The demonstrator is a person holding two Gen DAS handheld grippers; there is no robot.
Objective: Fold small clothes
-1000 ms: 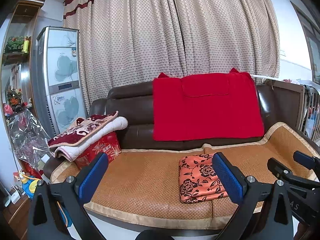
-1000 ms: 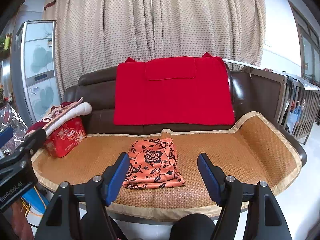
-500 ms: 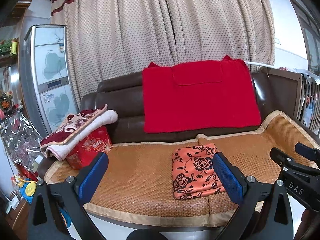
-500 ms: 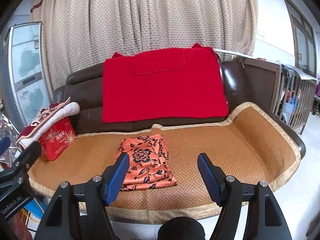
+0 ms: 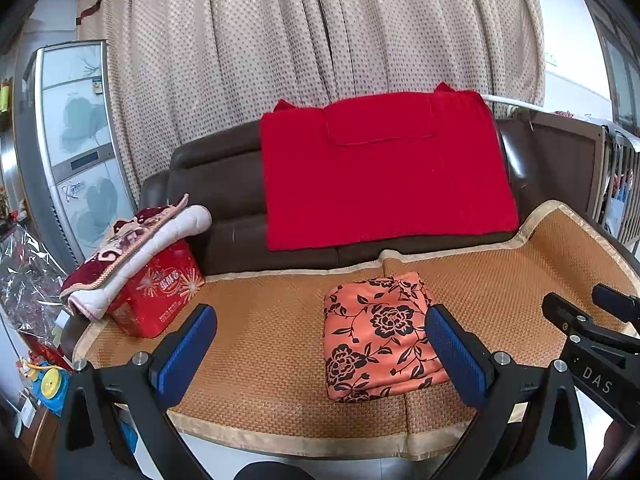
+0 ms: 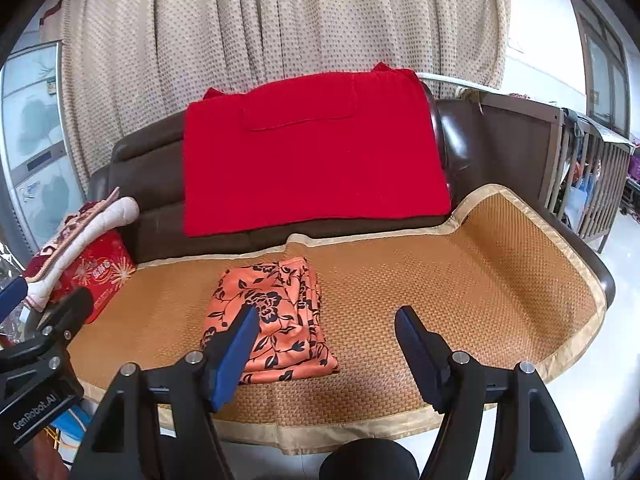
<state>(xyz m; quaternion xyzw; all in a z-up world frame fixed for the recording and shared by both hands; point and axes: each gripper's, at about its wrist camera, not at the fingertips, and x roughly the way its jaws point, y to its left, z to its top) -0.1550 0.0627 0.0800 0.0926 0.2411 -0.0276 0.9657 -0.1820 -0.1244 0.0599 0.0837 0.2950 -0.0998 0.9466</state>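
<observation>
red gift box (image 5: 158, 296) under a folded blanket (image 5: 132, 248) far left, left gripper (image 5: 320, 344) wide open and empty, folded orange floral garment (image 5: 380, 332) mid-seat on the woven mat (image 5: 260, 340), right gripper (image 6: 326, 340) jaws spread too, nothing held, red cloth (image 6: 312, 152) draped over the sofa back

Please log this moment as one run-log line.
left gripper: open, empty | right gripper: open, empty | floral garment: folded on mat

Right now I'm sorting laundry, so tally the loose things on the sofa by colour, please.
Orange floral: 1, the folded cloth on the woven mat.
Plain red: 1, the red cloth over the backrest.
Red printed: 1, the box.
Maroon and cream: 1, the blanket on the box.
Total: 4
</observation>
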